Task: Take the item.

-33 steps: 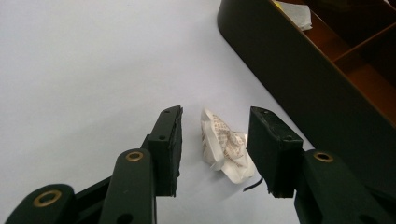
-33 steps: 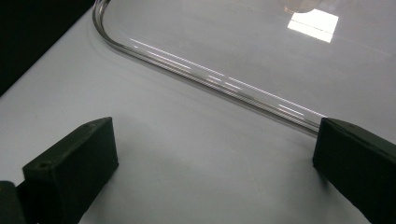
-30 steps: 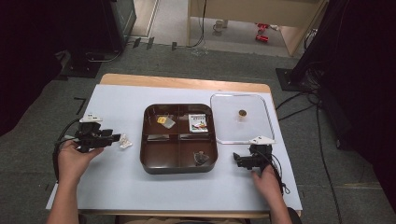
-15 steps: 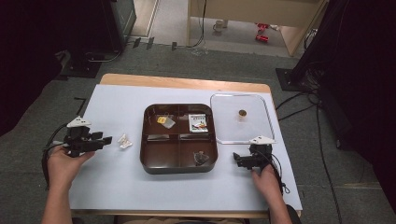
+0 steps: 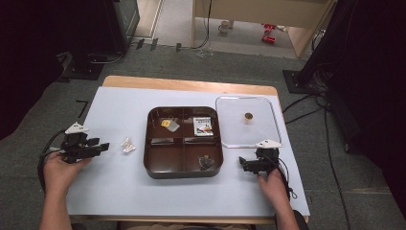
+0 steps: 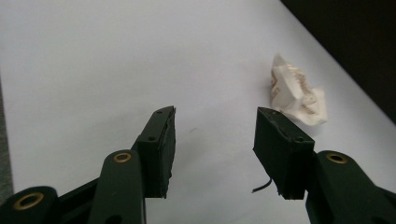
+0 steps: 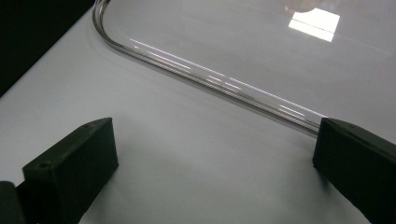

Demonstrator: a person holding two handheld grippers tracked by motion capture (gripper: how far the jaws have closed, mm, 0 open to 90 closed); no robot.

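White crumpled wrapper bears tan print (unreadable), just ahead of the left gripper, jaws apart. Right gripper jaws gape, empty, beside the clear lid.

Tabletop: wood edge at far side, pale grey-white sheet over rest. Brown four-compartment tray at centre. Clear lid just right of tray, flat on sheet, small round knob on top. Crumpled white wrapper left of tray, apart from it, alone on sheet.
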